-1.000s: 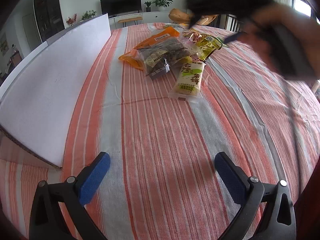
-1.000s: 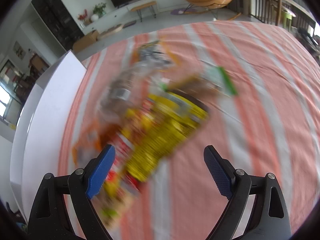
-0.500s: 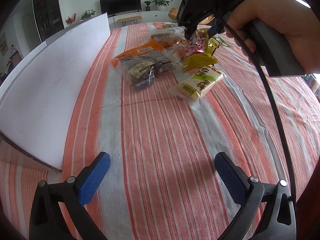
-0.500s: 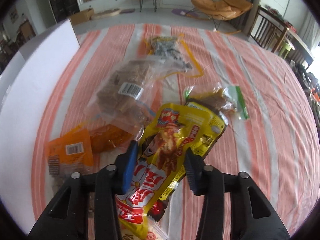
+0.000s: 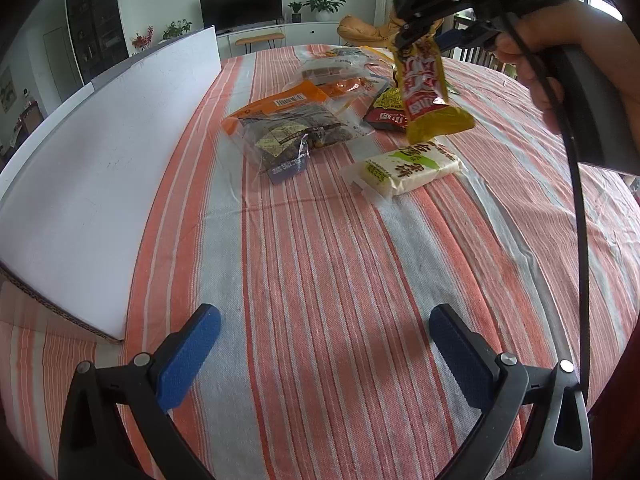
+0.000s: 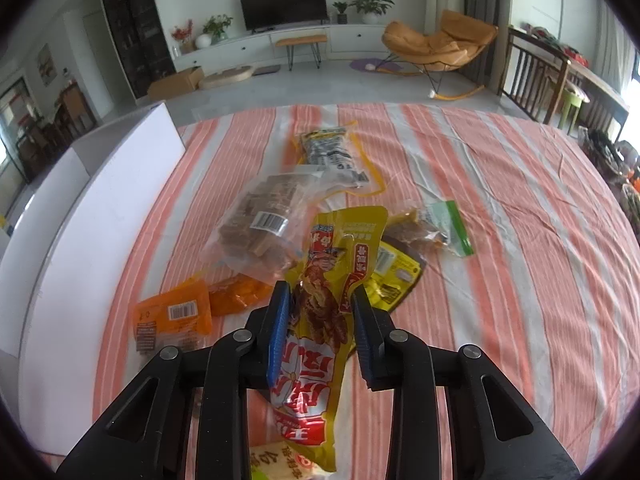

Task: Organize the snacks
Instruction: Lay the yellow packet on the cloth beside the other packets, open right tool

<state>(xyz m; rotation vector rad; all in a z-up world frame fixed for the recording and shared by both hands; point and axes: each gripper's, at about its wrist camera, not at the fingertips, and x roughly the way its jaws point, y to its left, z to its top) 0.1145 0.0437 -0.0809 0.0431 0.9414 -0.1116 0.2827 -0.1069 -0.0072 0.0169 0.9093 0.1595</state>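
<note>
home living room, wall TV (image 6: 282,5) on low white cabinet (image 6: 256,46), orange rocking lounge chair (image 6: 436,46), potted plants (image 6: 370,2), striped tablecloth (image 6: 500,200)

A table covered with a striped cloth (image 5: 320,264) in orange, white and grey fills both views. Along the left of the frame a white board (image 5: 100,168) lies on it, its cardboard edge showing at the lower left. In the upper middle a cluster of snack packets rests on the cloth: an orange packet (image 6: 172,316), a clear bag of brown pieces (image 6: 264,232), a yellow-edged bag with dark contents (image 6: 332,152), a dark red and yellow packet (image 5: 386,114), a green-topped bag (image 6: 444,224), and a white and green packet (image 5: 408,166) lying just apart, nearer the camera.
</note>
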